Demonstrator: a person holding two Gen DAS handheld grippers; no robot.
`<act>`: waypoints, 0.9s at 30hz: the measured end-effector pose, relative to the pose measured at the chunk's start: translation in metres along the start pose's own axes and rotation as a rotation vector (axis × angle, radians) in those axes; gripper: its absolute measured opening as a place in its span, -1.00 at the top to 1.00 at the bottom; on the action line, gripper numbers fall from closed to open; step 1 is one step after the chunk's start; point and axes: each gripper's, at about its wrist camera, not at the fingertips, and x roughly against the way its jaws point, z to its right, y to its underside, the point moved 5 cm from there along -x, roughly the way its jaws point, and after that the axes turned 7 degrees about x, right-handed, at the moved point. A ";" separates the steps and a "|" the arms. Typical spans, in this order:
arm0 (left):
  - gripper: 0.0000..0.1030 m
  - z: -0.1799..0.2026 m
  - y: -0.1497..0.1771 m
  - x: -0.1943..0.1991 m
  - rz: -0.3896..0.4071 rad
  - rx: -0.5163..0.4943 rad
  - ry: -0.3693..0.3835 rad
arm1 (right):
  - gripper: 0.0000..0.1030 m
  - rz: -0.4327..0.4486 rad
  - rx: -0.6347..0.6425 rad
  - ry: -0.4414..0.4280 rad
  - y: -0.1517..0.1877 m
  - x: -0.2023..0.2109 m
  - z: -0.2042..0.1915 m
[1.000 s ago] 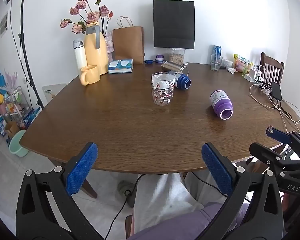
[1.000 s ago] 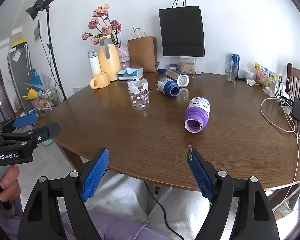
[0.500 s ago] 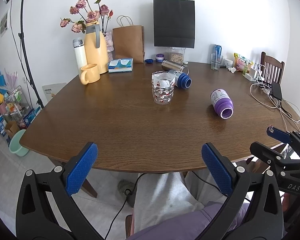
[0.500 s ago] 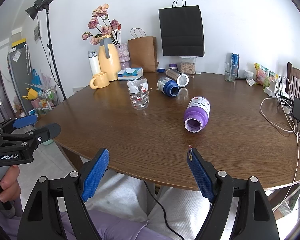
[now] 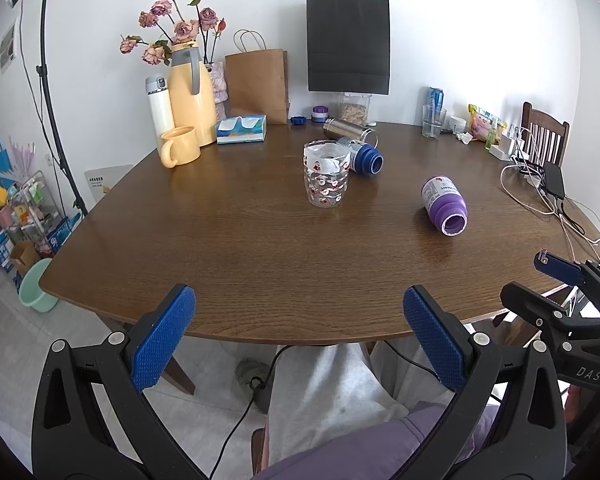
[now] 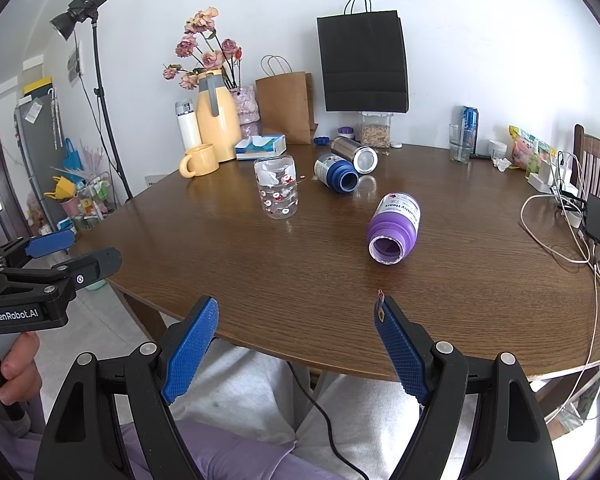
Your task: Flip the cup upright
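- on the wooden table (image 5: 228,248), well ahead of both grippers, lie three tipped containers: a purple cup (image 6: 394,224) (image 5: 445,205) on its side with its open mouth turned toward the near edge, a blue-necked cup (image 6: 337,173) (image 5: 361,155) also on its side, and a steel canister (image 6: 355,154) just behind it.
- right gripper (image 6: 296,344): jaws spread wide with nothing between the blue pads, held at the near table edge; the purple cup lies beyond and slightly right of the gap, apart from both fingers.
- left gripper (image 5: 296,334): jaws likewise spread wide and empty, held just short of the near edge; the purple cup lies far ahead and to its right, the blue-necked cup far ahead near the table's middle.
- a clear patterned glass (image 5: 326,174) (image 6: 277,188) stands upright, just in front of and left of the blue-necked cup.
- hard to make out: the print on the purple cup's label is too small to read in the left view; whether the blue-necked cup touches the steel canister cannot be told.
- cut off: each gripper's body runs out of the bottom of its own view; the right gripper shows only partly at the right edge of the left view (image 5: 560,292), the left gripper only at the left edge of the right view (image 6: 52,256).
- pose: a hand (image 6: 18,364) grips the left gripper's handle from below; both tools point level over the person's lap toward the table.
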 end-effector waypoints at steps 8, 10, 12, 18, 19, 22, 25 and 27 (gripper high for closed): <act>-1.00 -0.001 0.004 -0.001 0.000 -0.002 -0.001 | -0.65 0.000 -0.001 0.001 0.000 -0.001 0.002; -1.00 0.000 0.003 -0.001 -0.002 -0.002 -0.001 | -0.64 0.000 -0.001 0.000 0.001 -0.001 0.002; -1.00 0.000 0.005 -0.002 -0.002 -0.005 -0.001 | -0.64 0.001 -0.001 0.000 0.000 0.000 0.002; -1.00 0.000 0.006 -0.002 -0.004 -0.004 -0.002 | -0.65 0.000 -0.001 0.000 0.000 -0.001 0.002; -1.00 0.001 0.006 -0.003 -0.004 -0.005 -0.002 | -0.65 0.000 -0.001 0.000 0.001 -0.001 0.002; -1.00 0.001 0.007 -0.003 -0.005 -0.006 -0.002 | -0.65 0.001 -0.002 0.000 0.000 -0.001 0.002; -1.00 0.001 0.007 -0.003 -0.005 -0.006 -0.003 | -0.65 0.001 -0.002 0.000 0.000 -0.001 0.003; -1.00 0.000 0.007 -0.003 -0.004 -0.006 -0.003 | -0.65 0.000 -0.001 0.000 0.000 -0.001 0.003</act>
